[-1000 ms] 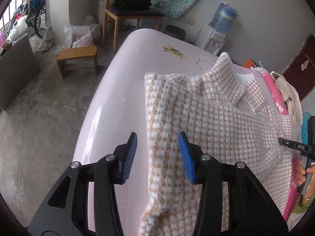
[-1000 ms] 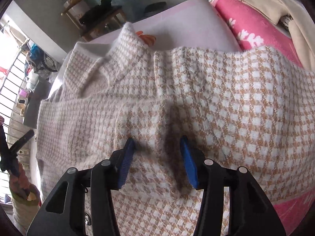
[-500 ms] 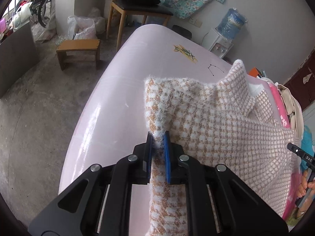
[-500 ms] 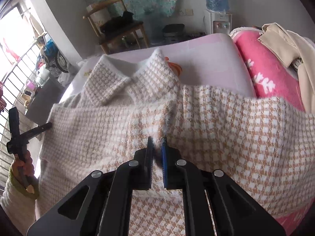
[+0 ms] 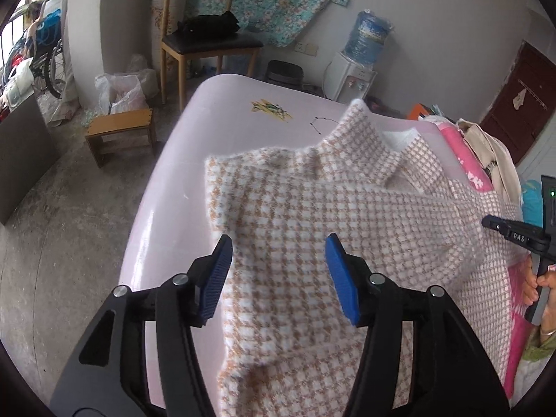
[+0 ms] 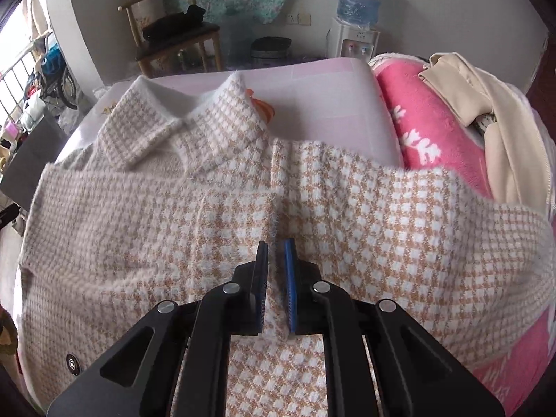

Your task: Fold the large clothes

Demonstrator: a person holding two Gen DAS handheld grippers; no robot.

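A fuzzy tan-and-white checked jacket (image 5: 333, 208) with a collar lies on the pale pink table (image 5: 222, 111). Its left sleeve is folded across the body. My left gripper (image 5: 278, 274) hovers over that folded part, its jaws opening, and the blue pads press on nothing. In the right wrist view the same jacket (image 6: 146, 229) fills the middle, and my right gripper (image 6: 276, 285) is shut on a pinched fold of its cloth beside the right sleeve. The right gripper's black handle (image 5: 521, 239) and a hand show at the right edge of the left wrist view.
A pink blanket (image 6: 434, 132) and a beige garment (image 6: 486, 104) are piled at the table's right end. Beyond the table stand a wooden chair (image 5: 205, 38), a low stool (image 5: 120, 132), a water dispenser (image 5: 354, 76) and a dark bin (image 5: 285, 73). Concrete floor lies to the left.
Both grippers closed on the jacket's cloth half a second ago. Since then the left has let go and opened wide, leaving the sleeve lying flat. The right stays shut on its fold.
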